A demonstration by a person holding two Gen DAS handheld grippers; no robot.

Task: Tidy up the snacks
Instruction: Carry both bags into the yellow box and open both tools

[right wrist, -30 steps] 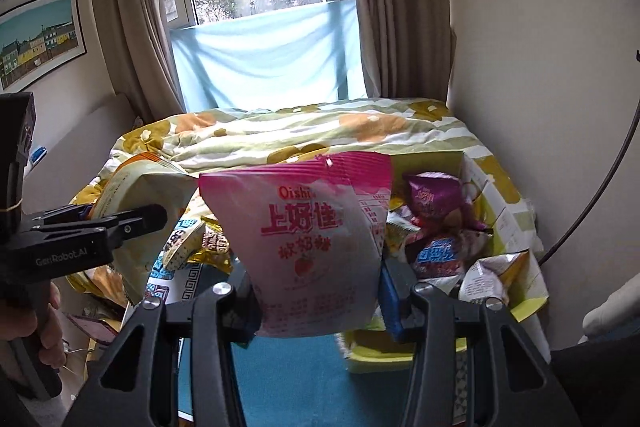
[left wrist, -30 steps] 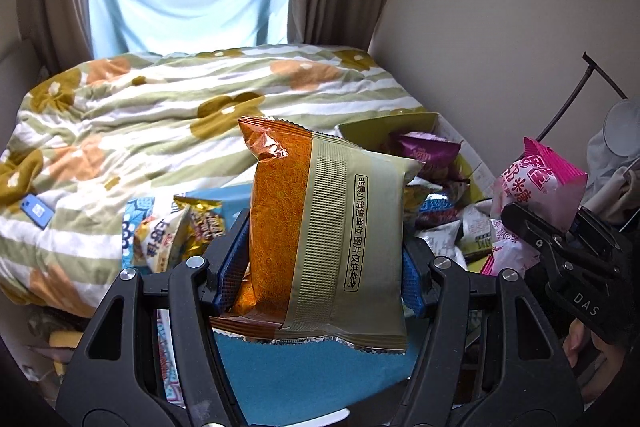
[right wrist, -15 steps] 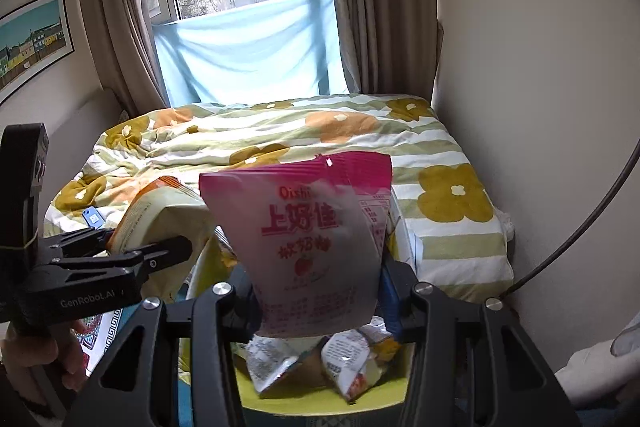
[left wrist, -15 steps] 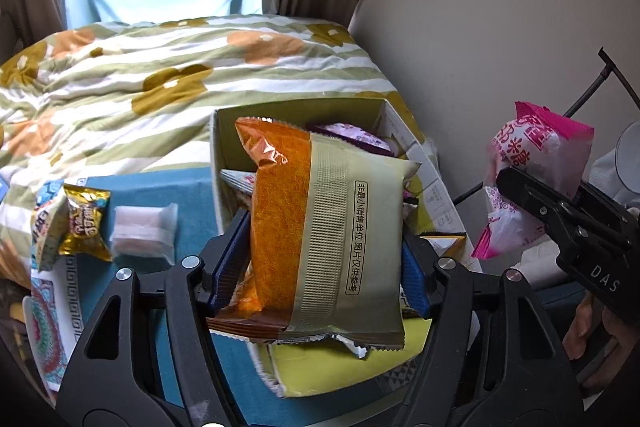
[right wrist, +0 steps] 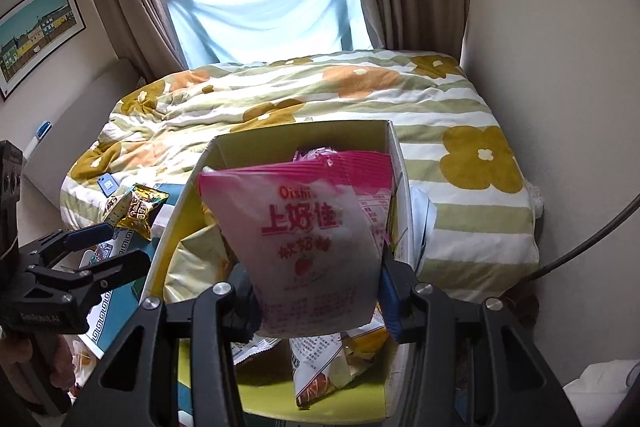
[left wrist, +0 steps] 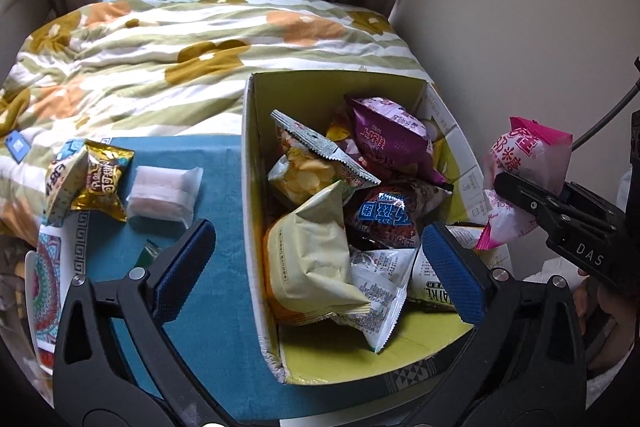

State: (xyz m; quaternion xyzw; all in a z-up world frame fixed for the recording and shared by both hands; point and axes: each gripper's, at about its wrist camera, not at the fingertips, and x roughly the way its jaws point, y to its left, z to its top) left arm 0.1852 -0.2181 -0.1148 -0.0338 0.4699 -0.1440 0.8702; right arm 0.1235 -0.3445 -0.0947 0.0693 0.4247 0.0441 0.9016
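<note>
Bedroom: flowered quilt (left wrist: 192, 63) on the bed, teal cloth (left wrist: 224, 211) at its near end. On the cloth, an open cardboard box (left wrist: 250, 211) of snack bags. Left gripper (left wrist: 316, 269): jaws just opened wide, empty, over the box; beige bag (left wrist: 308, 259) lies inside. Right gripper (right wrist: 320, 291): clamped on the pink Oishi bag (right wrist: 304, 239), above the box. Left on the cloth: gold packet (left wrist: 104, 179), white packet (left wrist: 164, 195).

One cardboard box (left wrist: 256, 211), three loose snack packets on the teal cloth (left wrist: 224, 163), one pink bag (right wrist: 308, 247), two grippers
</note>
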